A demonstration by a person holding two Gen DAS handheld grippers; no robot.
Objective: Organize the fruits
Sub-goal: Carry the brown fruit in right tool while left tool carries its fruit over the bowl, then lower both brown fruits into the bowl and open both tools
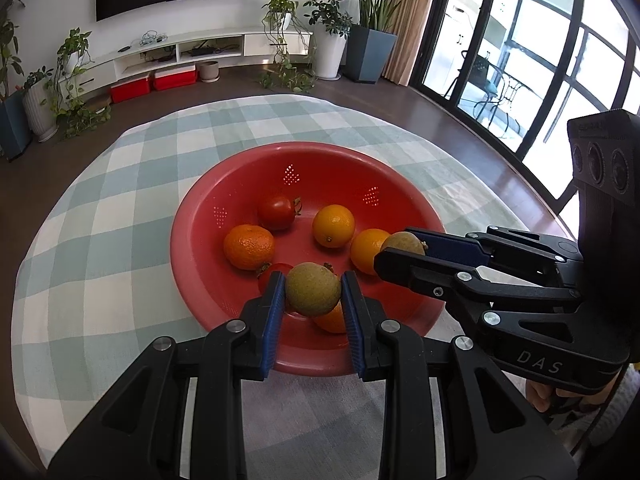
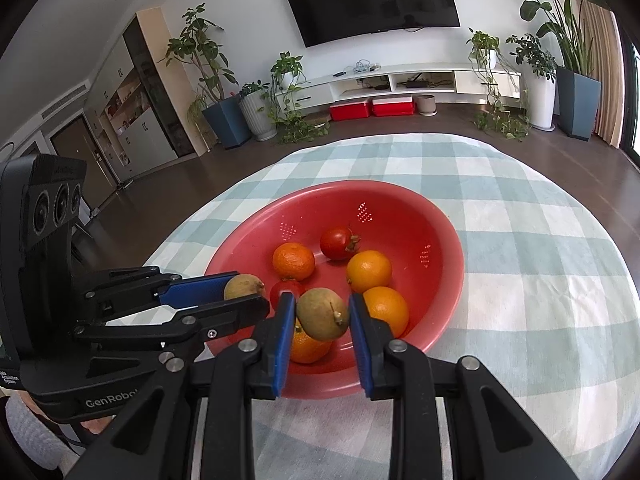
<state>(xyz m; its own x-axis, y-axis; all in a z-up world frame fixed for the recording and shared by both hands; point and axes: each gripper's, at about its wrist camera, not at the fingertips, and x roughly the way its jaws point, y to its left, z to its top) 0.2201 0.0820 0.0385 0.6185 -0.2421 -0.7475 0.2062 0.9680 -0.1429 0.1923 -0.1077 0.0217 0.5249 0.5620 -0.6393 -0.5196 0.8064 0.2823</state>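
- Brown-green fruit [image 1: 312, 289] sat clamped between the blue pads [image 1: 274, 320] of the left gripper [image 1: 312, 292], held over the near edge of the red colander bowl [image 1: 192, 264].
- Second brown-green fruit [image 2: 322, 314], stem end facing the camera, was pinched between the pads of the right gripper [image 2: 322, 316], also over the bowl's near side.
- From the left wrist view the right gripper [image 1: 402, 254] came in from the right with its fruit [image 1: 403, 243] at the tips; from the right wrist view the left gripper [image 2: 244, 294] came in from the left holding its fruit [image 2: 244, 286].
- Both tongs narrow, each closed on one fruit.
- Inside the bowl: a mandarin [image 1: 249, 246] on the left, a tomato [image 1: 278, 212] toward the far side, an orange [image 1: 333, 226] near the middle, another orange [image 1: 368, 250] to the right, partly behind the right gripper's tips.
- A second tomato [image 1: 272, 274] and another orange fruit [image 1: 332, 318] lay at the near side, mostly hidden behind the left gripper and its fruit.
- Bowl had small clusters of drain holes [image 1: 291, 174] on the far wall.
- Bowl rested on a pale green and white checked tablecloth [image 1: 100, 216].
- Far behind: wall TV [image 2: 372, 0], white low cabinet [image 2: 400, 80], red boxes [image 2: 372, 108], potted plants [image 2: 540, 80], glass doors [image 1: 540, 60] on the right.
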